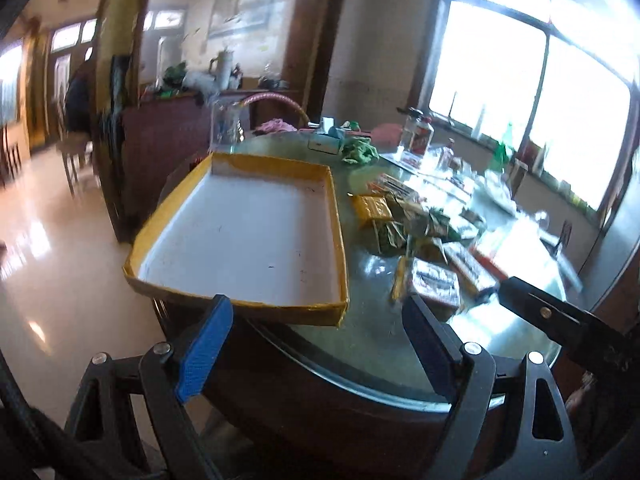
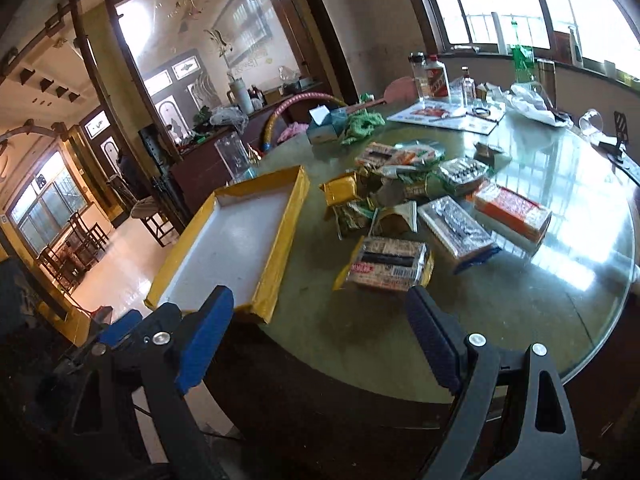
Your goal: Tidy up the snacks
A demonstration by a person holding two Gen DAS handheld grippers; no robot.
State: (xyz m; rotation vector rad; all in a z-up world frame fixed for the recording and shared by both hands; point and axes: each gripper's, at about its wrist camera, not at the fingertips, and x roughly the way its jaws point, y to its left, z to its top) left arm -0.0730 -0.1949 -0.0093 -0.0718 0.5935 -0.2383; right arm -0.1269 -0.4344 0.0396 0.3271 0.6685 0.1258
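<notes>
Snack packs lie heaped on the round glass tabletop [image 2: 520, 300], beside a bare yellow-rimmed tray.

The snack packs [image 2: 400, 208] sit mid-tabletop, with a cracker pack [image 2: 388, 266] nearest, a silver-wrapped box [image 2: 456, 228] and an orange box [image 2: 510, 210] to its right. The tray [image 2: 280, 232] lies just left of them, overhanging the tabletop edge. The left tool [image 1: 316, 344] and right tool [image 2: 320, 340] both hang wide apart, holding nothing, near the tabletop's edge. A tissue box [image 2: 326, 126] and bottles [image 2: 436, 78] stand farther back.

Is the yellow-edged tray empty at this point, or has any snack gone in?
Empty. The yellow-edged tray shows only its bare white floor in both views; the snack packets all lie on the glass tabletop beside it.
</notes>
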